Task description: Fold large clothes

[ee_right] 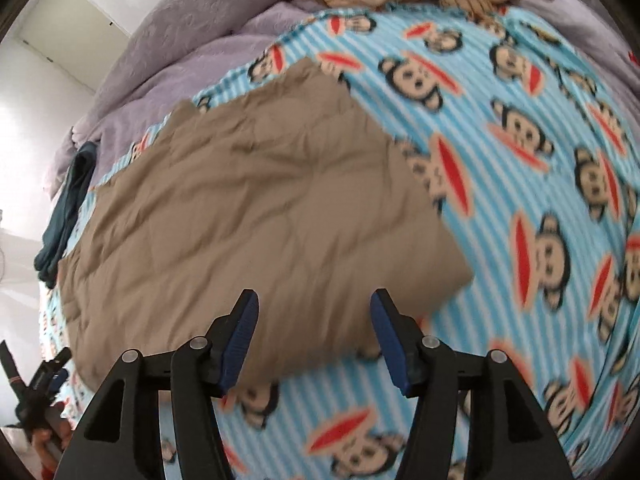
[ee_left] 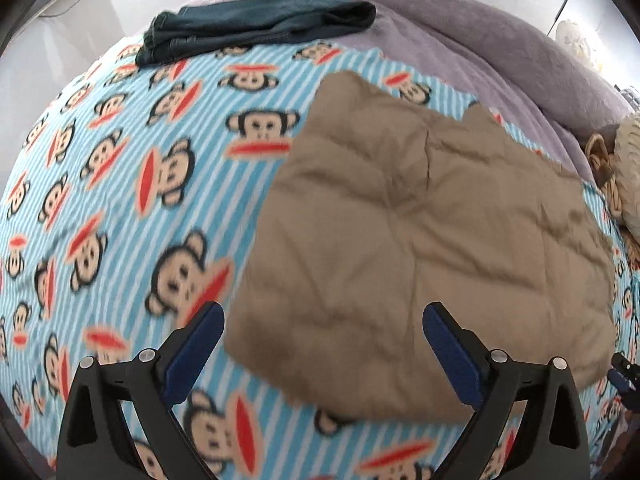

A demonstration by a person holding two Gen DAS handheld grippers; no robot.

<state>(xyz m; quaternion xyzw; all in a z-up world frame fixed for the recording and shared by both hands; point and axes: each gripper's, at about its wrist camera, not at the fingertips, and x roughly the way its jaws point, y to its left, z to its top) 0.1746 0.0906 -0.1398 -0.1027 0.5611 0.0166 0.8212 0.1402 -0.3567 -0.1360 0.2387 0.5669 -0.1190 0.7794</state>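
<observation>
You see a plain tan-brown folded garment [ee_left: 420, 232] lying on a bedsheet [ee_left: 120, 184] of light blue and white stripes, printed with brown-and-cream monkey faces that have red mouths. Toward the far edge of the bed lie dark blue-green jeans [ee_left: 256, 24] and a pale lilac blanket [ee_left: 460, 32]. Your gripper fingers [ee_right: 240, 344] are black with blue pads.

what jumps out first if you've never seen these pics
The loud blue-striped monkey-print blanket covering the bed, and the folded tan garment lying flat in its middle. Dark folded jeans sit at the far edge by a lilac quilt. Both the left hand-held gripper and right hand-held gripper are open and empty above the tan garment's near edge.
</observation>
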